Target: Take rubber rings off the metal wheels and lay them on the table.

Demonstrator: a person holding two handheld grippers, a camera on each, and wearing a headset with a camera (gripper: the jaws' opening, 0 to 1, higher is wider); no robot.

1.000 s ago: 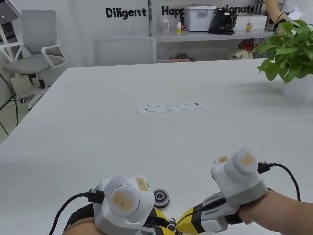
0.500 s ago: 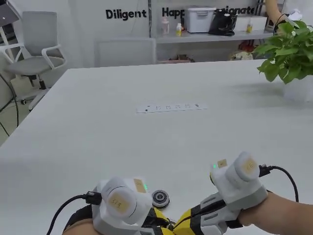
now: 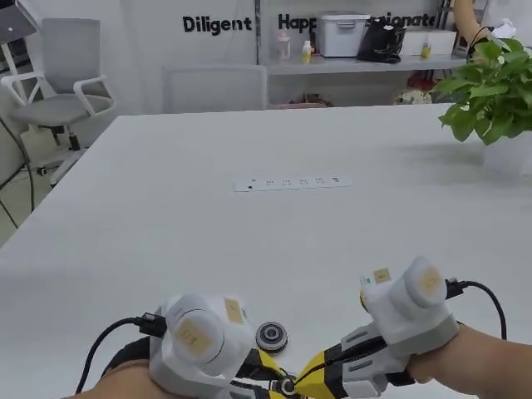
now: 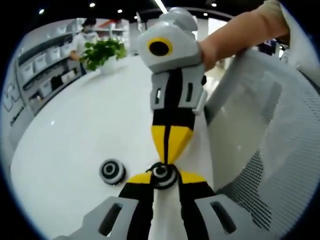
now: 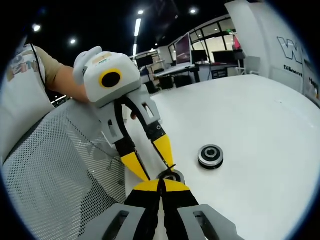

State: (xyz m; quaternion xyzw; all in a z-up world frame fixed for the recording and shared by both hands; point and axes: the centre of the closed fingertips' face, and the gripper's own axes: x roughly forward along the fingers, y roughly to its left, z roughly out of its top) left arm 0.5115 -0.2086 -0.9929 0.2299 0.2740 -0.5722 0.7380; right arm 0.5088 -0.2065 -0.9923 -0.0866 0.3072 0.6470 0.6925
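Little changes: left gripper [image 4: 165, 177] still clamps wheel [image 5: 172, 176]. Right gripper [image 5: 161, 184], tips closed, nips ring [image 4: 159, 165], not yet off. Spare wheel [image 3: 271, 336] at 11 o'clock.

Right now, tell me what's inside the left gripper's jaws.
A small black-rimmed wheel. The right gripper has its tips over the far rim, so whether they pinch the rubber ring is hidden.

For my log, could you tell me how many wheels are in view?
2: one wheel on the table, one wheel held between left gripper and right gripper; others may be hidden.
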